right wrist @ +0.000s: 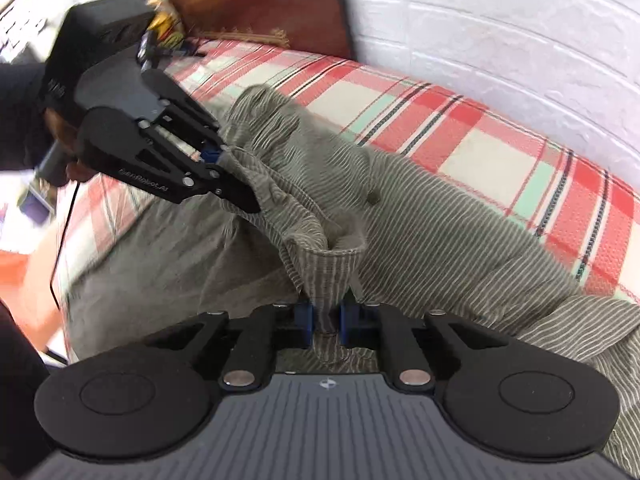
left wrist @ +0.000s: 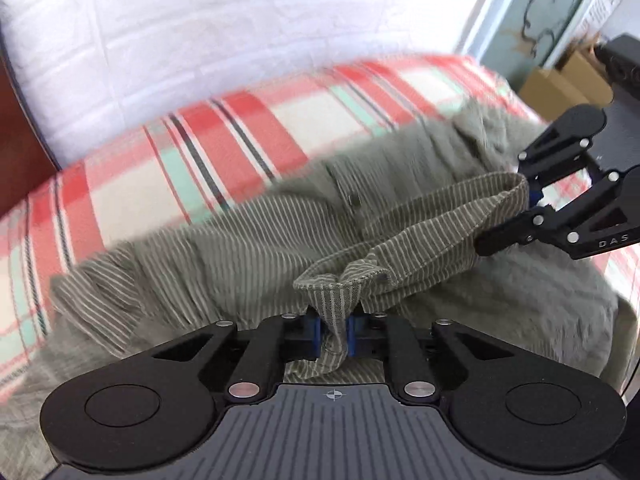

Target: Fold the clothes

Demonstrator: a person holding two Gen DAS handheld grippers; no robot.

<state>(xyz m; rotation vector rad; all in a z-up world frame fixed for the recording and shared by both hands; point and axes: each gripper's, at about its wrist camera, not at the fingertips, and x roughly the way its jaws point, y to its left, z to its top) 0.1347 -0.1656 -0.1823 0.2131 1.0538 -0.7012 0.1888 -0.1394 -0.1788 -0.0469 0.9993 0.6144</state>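
Note:
An olive shirt with thin white stripes [left wrist: 248,240] lies crumpled on a plaid bed cover [left wrist: 240,128]. My left gripper [left wrist: 335,330] is shut on a bunched fold of the shirt's edge, with fabric pinched between its blue pads. A striped band of the shirt stretches from there to my right gripper [left wrist: 530,196], which clamps its other end. In the right wrist view my right gripper [right wrist: 326,320] is shut on a gathered fold of the shirt [right wrist: 440,232]. The left gripper [right wrist: 222,160] bites the same hem at upper left. A dark button [right wrist: 374,199] shows on the cloth.
The red, cream and mint plaid cover [right wrist: 480,152] runs up to a white brick-pattern wall [right wrist: 500,32]. A brown wooden headboard [right wrist: 260,4] stands at one end. Cardboard boxes [left wrist: 560,84] sit beyond the bed's other end. A dark sleeve [right wrist: 16,120] is behind the left gripper.

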